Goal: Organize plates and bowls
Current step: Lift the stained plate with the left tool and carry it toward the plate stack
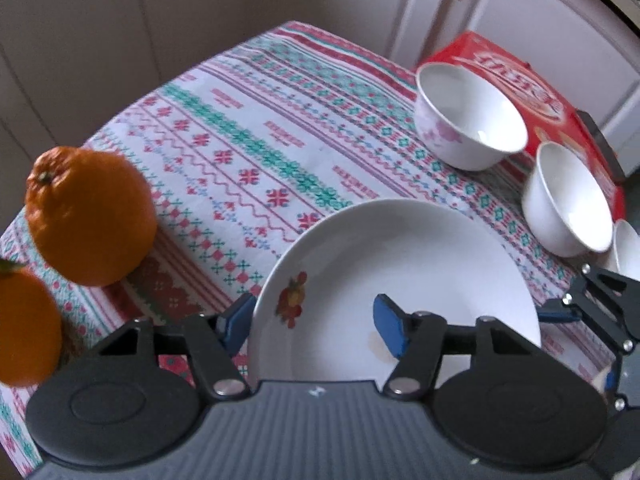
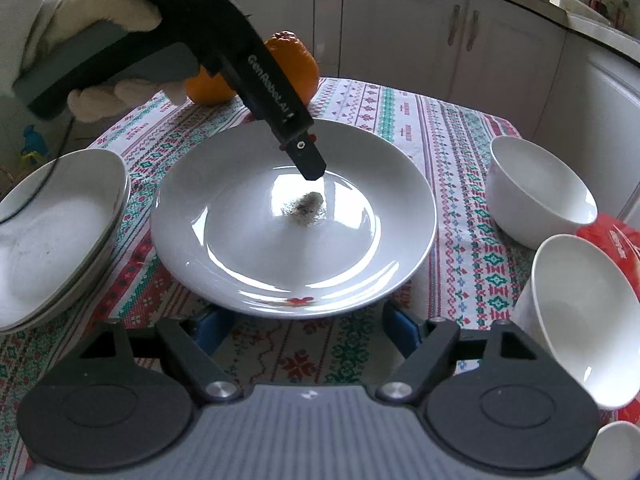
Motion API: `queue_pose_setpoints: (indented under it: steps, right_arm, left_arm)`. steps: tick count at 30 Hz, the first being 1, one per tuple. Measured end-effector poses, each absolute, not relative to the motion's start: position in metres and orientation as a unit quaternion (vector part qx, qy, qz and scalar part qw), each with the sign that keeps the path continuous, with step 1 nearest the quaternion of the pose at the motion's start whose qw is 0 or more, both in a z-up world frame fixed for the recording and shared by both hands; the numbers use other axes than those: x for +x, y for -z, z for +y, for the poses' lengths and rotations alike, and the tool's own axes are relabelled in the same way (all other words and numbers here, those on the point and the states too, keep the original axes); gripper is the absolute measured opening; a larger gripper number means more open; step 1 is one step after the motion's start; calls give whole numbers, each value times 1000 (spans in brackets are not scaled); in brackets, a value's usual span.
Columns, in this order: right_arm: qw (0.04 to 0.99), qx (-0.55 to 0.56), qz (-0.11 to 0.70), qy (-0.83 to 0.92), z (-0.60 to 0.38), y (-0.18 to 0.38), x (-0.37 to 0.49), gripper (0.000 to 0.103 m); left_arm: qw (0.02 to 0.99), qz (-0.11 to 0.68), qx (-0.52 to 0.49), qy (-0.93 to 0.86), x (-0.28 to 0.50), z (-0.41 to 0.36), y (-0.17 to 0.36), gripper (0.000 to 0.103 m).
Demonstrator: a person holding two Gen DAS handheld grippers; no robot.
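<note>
A white plate (image 1: 400, 272) with a red flower print lies on the patterned tablecloth, and my left gripper (image 1: 312, 324) is shut on its rim. One blue pad (image 1: 236, 320) sits outside the rim and the other rests inside the plate. In the right wrist view a black finger (image 2: 308, 160) of that gripper reaches down into the plate (image 2: 248, 208), which has a dark smudge at its centre. My right gripper (image 2: 306, 332) stands open at the plate's near edge, its pads partly tucked under the rim. White bowls (image 1: 468, 120) (image 1: 568, 204) stand to the right.
A stack of plates (image 2: 60, 232) sits at the left edge. Two oranges (image 1: 92, 216) (image 1: 24, 324) lie beyond the plate. A red box (image 1: 520, 80) stands behind the bowls (image 2: 536, 192) (image 2: 580, 320). A gloved hand (image 2: 100, 12) holds the left gripper. Cabinets surround the small table.
</note>
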State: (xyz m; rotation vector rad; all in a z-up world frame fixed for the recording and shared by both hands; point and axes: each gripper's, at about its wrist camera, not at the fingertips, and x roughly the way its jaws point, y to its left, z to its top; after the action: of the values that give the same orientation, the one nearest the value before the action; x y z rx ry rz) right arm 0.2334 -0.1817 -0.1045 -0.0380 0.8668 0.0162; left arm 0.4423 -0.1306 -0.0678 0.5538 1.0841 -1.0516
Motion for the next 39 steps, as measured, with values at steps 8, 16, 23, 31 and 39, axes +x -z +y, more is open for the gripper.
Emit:
queue_pose_setpoints:
  steps: [8, 16, 23, 31, 39]
  right_arm:
    - [909, -17, 416, -11, -183, 105, 233, 86]
    - [913, -45, 404, -21, -175, 105, 234, 85]
    - [912, -34, 407, -27, -178, 104, 236, 85]
    - [912, -35, 408, -32, -177, 103, 234, 85]
    - [914, -45, 402, -31, -173, 98, 232, 85]
  left_arm:
    - [653, 506, 287, 484, 447, -143, 71, 63]
    - [649, 500, 296, 491, 445, -143, 72, 63]
    - [651, 495, 289, 497, 443, -138, 69, 63]
    - [654, 494, 284, 498, 441, -130, 67, 63]
    - [664, 484, 275, 500, 437, -123, 59, 63]
